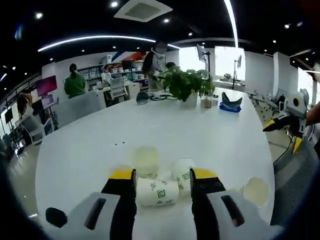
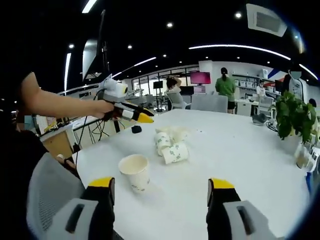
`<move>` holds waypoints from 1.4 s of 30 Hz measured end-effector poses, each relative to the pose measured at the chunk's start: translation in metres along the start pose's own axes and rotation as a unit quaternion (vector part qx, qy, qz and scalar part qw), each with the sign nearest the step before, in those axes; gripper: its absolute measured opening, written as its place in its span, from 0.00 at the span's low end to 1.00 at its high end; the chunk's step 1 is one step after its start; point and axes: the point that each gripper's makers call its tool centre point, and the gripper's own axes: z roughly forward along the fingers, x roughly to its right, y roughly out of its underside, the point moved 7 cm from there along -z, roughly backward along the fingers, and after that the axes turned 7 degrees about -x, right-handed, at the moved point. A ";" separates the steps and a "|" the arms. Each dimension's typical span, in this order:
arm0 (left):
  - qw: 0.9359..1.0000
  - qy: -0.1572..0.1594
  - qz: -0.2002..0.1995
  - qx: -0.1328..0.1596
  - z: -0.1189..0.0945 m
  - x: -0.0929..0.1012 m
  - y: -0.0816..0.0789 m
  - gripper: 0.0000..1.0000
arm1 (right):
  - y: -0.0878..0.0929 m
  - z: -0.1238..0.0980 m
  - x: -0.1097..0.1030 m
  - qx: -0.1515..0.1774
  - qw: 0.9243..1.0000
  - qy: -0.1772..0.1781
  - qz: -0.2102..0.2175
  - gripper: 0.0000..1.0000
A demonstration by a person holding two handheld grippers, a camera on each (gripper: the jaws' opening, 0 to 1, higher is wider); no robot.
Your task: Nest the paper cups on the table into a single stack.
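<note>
In the left gripper view, the left hand-held gripper [image 1: 162, 181] hangs over the white desk [image 1: 90, 145] with its jaws spread around a paper cup lying on its side [image 1: 157, 191]; whether they touch it cannot be told. Behind it an upright cup [image 1: 145, 159] and another tipped cup [image 1: 182, 171] sit close together, and a fourth cup [image 1: 256, 190] stands apart to the right. In the right gripper view, the right hand-held gripper [image 2: 161, 185] is open, holding nothing, near an upright cup [image 2: 134, 171].

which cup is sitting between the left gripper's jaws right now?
The cup lying on its side, green print facing up, between the left gripper's open jaws. The other cups stand farther off, one upright cup to the right.
</note>
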 end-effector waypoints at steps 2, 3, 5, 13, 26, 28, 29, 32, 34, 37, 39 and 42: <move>1.000 0.006 0.003 -0.001 0.004 0.005 -0.001 0.40 | 0.001 -0.001 0.001 0.001 1.000 0.004 -0.006 0.81; 1.000 0.008 0.006 -0.001 0.008 0.004 -0.002 0.40 | 0.001 -0.001 0.001 0.001 1.000 0.007 -0.011 0.82; 1.000 0.010 0.017 -0.007 0.021 -0.001 -0.005 0.40 | 0.003 -0.002 0.001 -0.002 1.000 0.011 -0.022 0.85; 0.998 0.016 0.039 -0.036 0.051 -0.015 -0.006 0.37 | 0.013 0.000 0.003 -0.011 1.000 0.011 -0.012 0.90; 0.991 0.035 0.087 -0.097 0.091 -0.017 -0.006 0.23 | 0.020 0.003 0.001 -0.019 1.000 0.003 -0.010 0.89; 0.991 0.038 0.080 -0.097 0.095 -0.015 -0.010 0.22 | 0.021 0.002 0.002 -0.019 1.000 0.007 -0.007 0.89; 0.991 0.039 0.082 -0.097 0.096 -0.013 -0.011 0.21 | 0.022 0.001 0.003 -0.019 1.000 0.008 -0.006 0.89; 0.991 0.036 0.075 -0.104 0.105 -0.017 -0.011 0.17 | 0.022 0.001 0.004 -0.019 1.000 0.012 -0.004 0.88; 0.992 0.032 0.056 -0.107 0.110 -0.023 -0.007 0.16 | 0.022 0.000 0.004 -0.018 1.000 0.013 -0.003 0.88; 0.992 0.039 0.045 -0.111 0.115 -0.023 -0.003 0.16 | 0.022 0.000 0.005 -0.018 1.000 0.017 -0.001 0.87; 0.992 0.042 0.042 -0.115 0.114 -0.020 -0.002 0.16 | 0.022 -0.001 0.006 -0.016 1.000 0.021 0.001 0.87; 0.991 0.047 0.042 -0.117 0.118 -0.019 -0.002 0.14 | 0.022 -0.001 0.007 -0.015 1.000 0.026 0.003 0.86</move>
